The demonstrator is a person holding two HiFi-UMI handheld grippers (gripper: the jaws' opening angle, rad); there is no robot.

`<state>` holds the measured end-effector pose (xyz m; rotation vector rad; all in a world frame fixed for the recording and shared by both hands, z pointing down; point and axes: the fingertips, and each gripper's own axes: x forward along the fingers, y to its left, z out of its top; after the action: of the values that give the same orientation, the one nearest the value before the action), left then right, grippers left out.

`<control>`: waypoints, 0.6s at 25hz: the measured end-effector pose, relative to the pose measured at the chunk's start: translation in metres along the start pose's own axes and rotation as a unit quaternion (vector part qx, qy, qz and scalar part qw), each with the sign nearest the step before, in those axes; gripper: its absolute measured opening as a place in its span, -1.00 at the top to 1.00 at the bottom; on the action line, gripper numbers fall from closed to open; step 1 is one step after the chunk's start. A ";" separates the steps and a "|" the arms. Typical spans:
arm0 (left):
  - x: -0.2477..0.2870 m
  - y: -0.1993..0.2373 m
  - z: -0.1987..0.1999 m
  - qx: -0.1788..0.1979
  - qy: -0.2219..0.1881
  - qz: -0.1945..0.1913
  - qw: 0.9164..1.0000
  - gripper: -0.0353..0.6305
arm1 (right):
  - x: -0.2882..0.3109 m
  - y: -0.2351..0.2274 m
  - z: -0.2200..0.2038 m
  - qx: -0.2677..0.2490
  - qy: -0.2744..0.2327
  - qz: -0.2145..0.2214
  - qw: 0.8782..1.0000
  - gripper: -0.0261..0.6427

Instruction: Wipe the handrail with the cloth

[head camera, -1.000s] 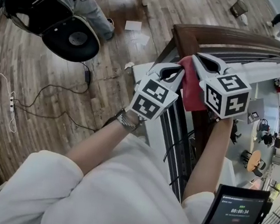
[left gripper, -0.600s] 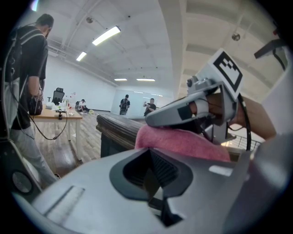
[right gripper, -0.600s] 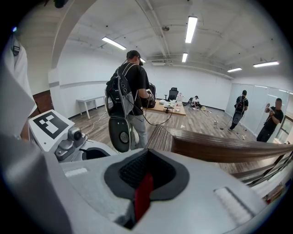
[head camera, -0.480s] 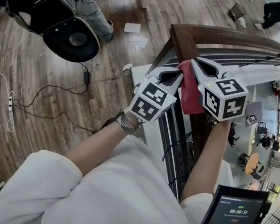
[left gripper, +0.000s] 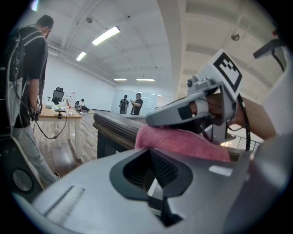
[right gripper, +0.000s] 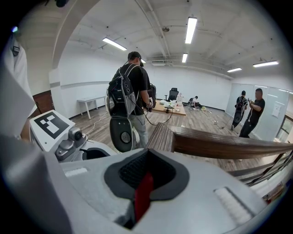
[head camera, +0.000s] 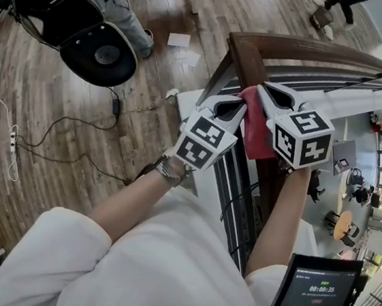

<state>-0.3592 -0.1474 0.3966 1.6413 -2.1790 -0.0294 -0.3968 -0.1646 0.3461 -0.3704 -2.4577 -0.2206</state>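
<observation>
My right claw is pressed together on the cloth. In the right gripper view a narrow red strip of it stands between the two dark pads. My left claw is also closed, and in its own view I see no cloth between the jaws. Its tip lies just beside the left edge of the cloth, but I cannot tell if it really touches. The two claws point forward side by side, both tilted downward, with the cloth between them in the head view. The cloth is red to pink with a soft, fuzzy surface. It hangs over the top of the handrail, close to the corner where the rail meets a thick wooden post. The handrail is dark brown wood with grooves along its side, and it curves away to the right above thin metal bars. Behind the post, on the wooden floor, a person stands with the back to me, carrying black equipment with a round disc. Thin cables and some sheets of paper lie on the floor. More people and a table are far at the back of the room. A small screen with a running timer is at the lower right, near my right elbow.
</observation>
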 end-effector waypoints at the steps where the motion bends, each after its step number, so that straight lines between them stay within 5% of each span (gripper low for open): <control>1: -0.004 -0.005 0.000 0.001 -0.001 0.000 1.000 0.88 | -0.006 0.004 -0.001 -0.001 -0.001 -0.001 1.000 0.91; 15: -0.015 -0.034 -0.007 -0.001 -0.002 0.002 1.000 0.88 | -0.034 0.016 -0.013 0.005 -0.014 0.008 1.000 0.91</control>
<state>-0.3224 -0.1424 0.3894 1.6367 -2.1852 -0.0334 -0.3585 -0.1601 0.3367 -0.3910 -2.4821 -0.1984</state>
